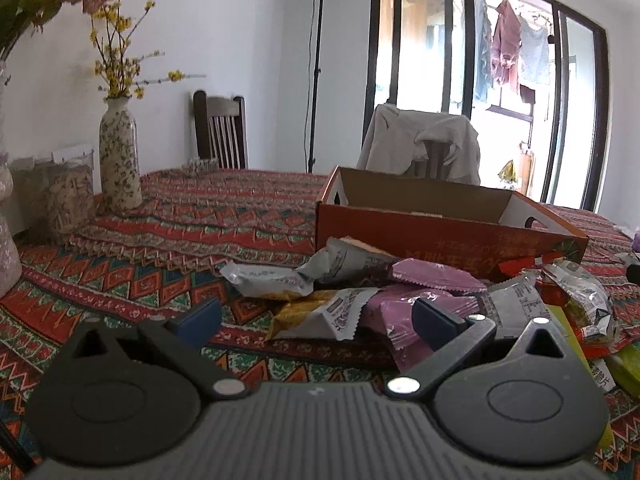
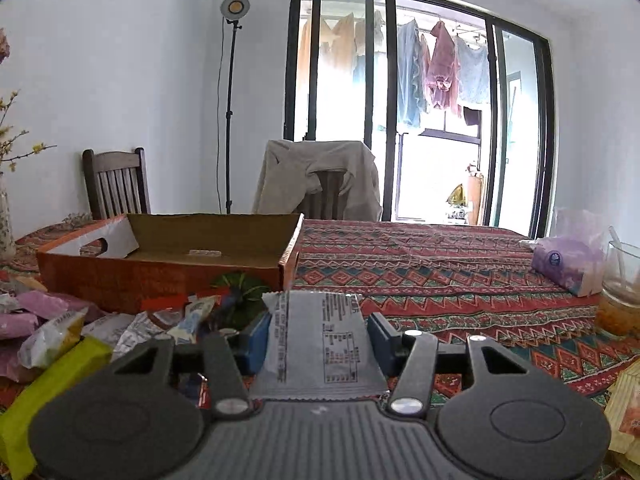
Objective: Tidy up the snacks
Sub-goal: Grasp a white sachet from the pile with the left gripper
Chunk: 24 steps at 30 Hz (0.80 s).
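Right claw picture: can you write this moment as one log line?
right claw: shut on grey snack packet | left claw: open, empty | cardboard box: nearly empty

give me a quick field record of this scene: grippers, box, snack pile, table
left gripper: open, empty, hovering by the pile
right gripper: shut on a grey printed snack packet
orange cardboard box: open top, nearly empty, on the table behind the pile
snack pile: purple, yellow and silver packets, loose in front of the box
patterned red tablecloth: covers the table

grey snack pkt point(image 2: 320, 344) upright in right claw point(image 2: 318, 338), orange box point(image 2: 160, 276) behind-left.
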{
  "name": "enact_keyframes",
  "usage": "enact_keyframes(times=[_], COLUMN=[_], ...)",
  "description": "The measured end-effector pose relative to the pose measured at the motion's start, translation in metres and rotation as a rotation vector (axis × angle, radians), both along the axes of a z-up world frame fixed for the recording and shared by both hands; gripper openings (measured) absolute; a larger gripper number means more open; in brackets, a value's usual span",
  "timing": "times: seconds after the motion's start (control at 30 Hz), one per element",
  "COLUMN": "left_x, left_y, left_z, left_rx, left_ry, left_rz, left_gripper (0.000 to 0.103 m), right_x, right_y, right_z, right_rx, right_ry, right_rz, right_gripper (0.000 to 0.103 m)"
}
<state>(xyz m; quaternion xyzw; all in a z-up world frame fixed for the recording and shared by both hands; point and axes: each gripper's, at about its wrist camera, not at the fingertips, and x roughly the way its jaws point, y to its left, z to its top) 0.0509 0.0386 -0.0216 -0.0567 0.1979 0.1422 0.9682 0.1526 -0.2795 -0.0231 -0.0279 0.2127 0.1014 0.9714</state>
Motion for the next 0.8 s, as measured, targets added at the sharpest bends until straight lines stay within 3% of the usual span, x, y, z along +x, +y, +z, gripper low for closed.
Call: enact_keyframes(times=[0.2,0.43,0.6,0.8], left_x=[0.001,0.007,0.027,0.058], left_y=[0.023,0.041,0.056,0.069], left_z=[0.008,0.024,0.025,0.012], left_rx=[-0.074,-0.013,-0.018,0.001], left_ry=[0.029,0.037,0.108,0.254], left_rz=[0.022,0.038,0.014,0.005], left_gripper=[0.103,0.103,0.103,0.103], right_x=[-0.001,-0.001,-0.002,0.000], right_y=[-0.001,-0.001,-0.002,0.000], right_z=[0.000,-0.001,0.000,-0.001], right_rx=[0.005,0.002,0.007,0.003], right_ry=[-0.002,0.001,-0.003,0.005], right_rz=[0.010,-0.002,-0.013,-0.015], right_gripper=[0.052,0.052,0.052,0.052])
